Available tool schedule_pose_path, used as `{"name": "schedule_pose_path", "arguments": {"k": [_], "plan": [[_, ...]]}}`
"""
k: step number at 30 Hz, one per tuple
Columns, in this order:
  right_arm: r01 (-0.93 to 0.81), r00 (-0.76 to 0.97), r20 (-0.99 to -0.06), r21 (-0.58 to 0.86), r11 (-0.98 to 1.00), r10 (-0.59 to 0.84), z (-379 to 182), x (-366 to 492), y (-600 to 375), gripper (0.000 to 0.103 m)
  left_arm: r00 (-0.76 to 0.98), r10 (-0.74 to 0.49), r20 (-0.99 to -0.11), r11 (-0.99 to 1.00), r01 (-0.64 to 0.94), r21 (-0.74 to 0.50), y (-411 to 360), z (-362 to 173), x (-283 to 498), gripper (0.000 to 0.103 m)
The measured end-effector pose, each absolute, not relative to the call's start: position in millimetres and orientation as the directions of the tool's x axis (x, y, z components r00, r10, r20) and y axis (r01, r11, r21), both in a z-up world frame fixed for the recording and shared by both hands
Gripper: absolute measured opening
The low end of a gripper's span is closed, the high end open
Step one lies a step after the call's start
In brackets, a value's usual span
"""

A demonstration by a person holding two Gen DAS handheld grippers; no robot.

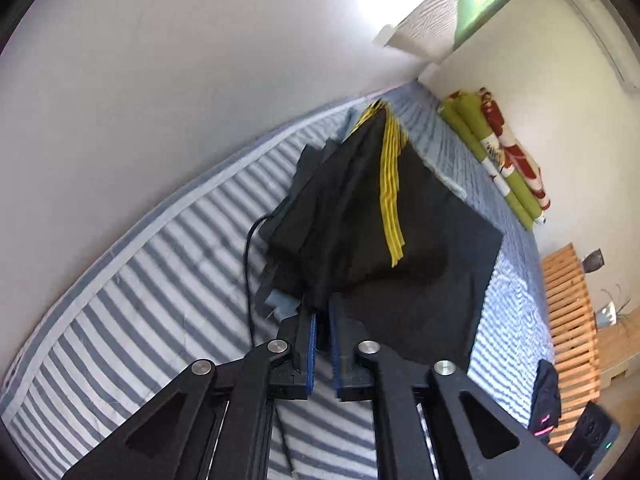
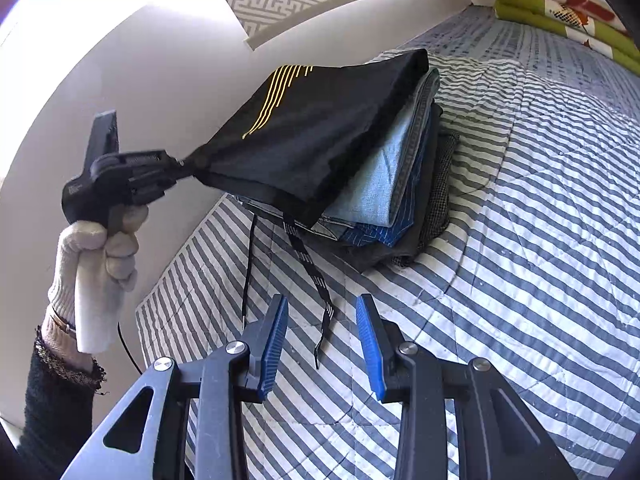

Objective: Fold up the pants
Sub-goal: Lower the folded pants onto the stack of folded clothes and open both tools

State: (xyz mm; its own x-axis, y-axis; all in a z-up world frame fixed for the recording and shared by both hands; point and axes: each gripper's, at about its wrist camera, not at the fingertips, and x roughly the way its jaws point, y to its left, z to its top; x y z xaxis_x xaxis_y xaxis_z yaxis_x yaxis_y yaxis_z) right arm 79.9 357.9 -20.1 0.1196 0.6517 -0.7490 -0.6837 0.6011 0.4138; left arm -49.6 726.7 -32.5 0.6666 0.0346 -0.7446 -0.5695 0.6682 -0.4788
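Right wrist view first: my right gripper [image 2: 322,338] sits nearest, its blue pads [image 2: 275,344] spread wide with nothing between them, hovering over the striped bedcover [image 2: 520,240]. Just past the fingertips a patterned drawstring [image 2: 316,280] dangles down onto the cover. Further out, my left gripper [image 2: 182,166], held by a gloved hand [image 2: 100,248], is clamped on a corner of the black pants [image 2: 320,128] with yellow stripes, lifting that edge while the rest drapes over a stack of folded clothes [image 2: 400,200] on the bed. From the left wrist, I see the pads [image 1: 310,348] nearly together, pinching black fabric [image 1: 360,220]. Beyond the stack, green and red floral bedding [image 2: 560,4] lies against the far wall [image 1: 160,80]
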Motion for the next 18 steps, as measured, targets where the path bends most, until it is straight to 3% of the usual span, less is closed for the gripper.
{"name": "schedule_pose_path", "arguments": {"k": [3,7,11,14,18], "plan": [[-0.695,0.132,-0.748,0.398,0.599,0.651,-19,84,367,0.032,0.651,0.059,-0.757,0.660,-0.594,-0.460,733,-31,-60,0.029],[-0.693,0.127,-0.728,0.421,0.586,0.673,-19,89,370,0.032,0.699,0.141,-0.701,0.699,-0.572,-0.430,733,4,-70,0.029],[-0.675,0.150,-0.704,0.440,0.592,0.694,-17,98,378,0.032,0.757,0.061,-0.651,0.755,-0.461,-0.465,723,20,-41,0.028],[-0.669,0.136,-0.668,0.483,0.565,0.732,-10,107,398,0.032,0.741,-0.019,-0.672,0.778,-0.411,-0.475,718,9,-4,0.028],[-0.715,0.166,-0.634,0.451,0.535,0.756,1,115,439,0.032,0.699,0.019,-0.714,0.761,-0.474,-0.443,725,-12,21,0.028]]}}
